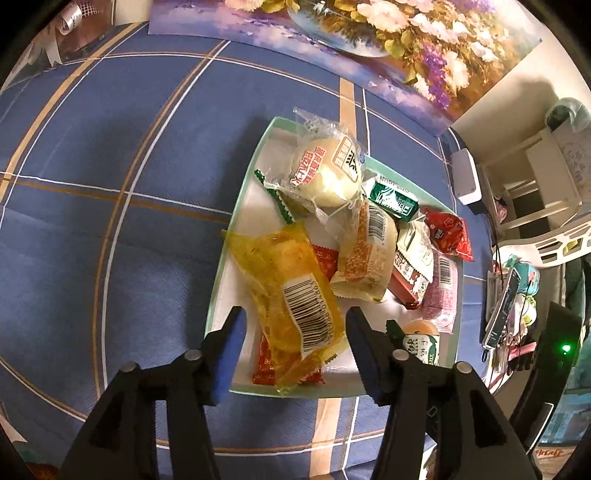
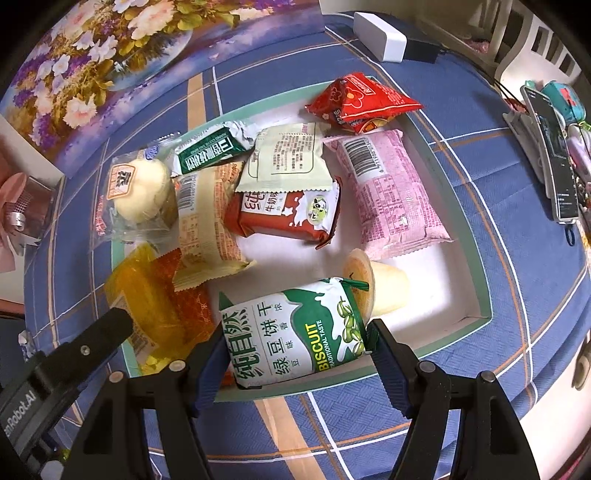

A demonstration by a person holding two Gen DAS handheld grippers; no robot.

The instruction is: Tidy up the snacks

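Note:
A white box with a mint rim point(image 1: 236, 206) point(image 2: 443, 334) sits on the blue plaid cloth, holding several snack packets. My left gripper point(image 1: 295, 328) hovers open over the box's near end. A clear yellow packet point(image 1: 291, 291) lies between its fingers, and the left pad stands apart from it. My right gripper point(image 2: 297, 347) is shut on a green and white biscuit packet point(image 2: 295, 336), held tilted over the box's front rim. In the right wrist view one finger of the left gripper point(image 2: 96, 339) shows at lower left beside the yellow packet point(image 2: 147, 302).
In the box lie a wrapped round bun point(image 1: 328, 173), a pink packet point(image 2: 388, 192), a red packet point(image 2: 358, 103) on the far rim and a jelly cup point(image 2: 373, 284). A floral picture point(image 1: 369, 44) lies beyond. A white adapter point(image 2: 380, 35) and a phone point(image 2: 554, 155) stand to the right.

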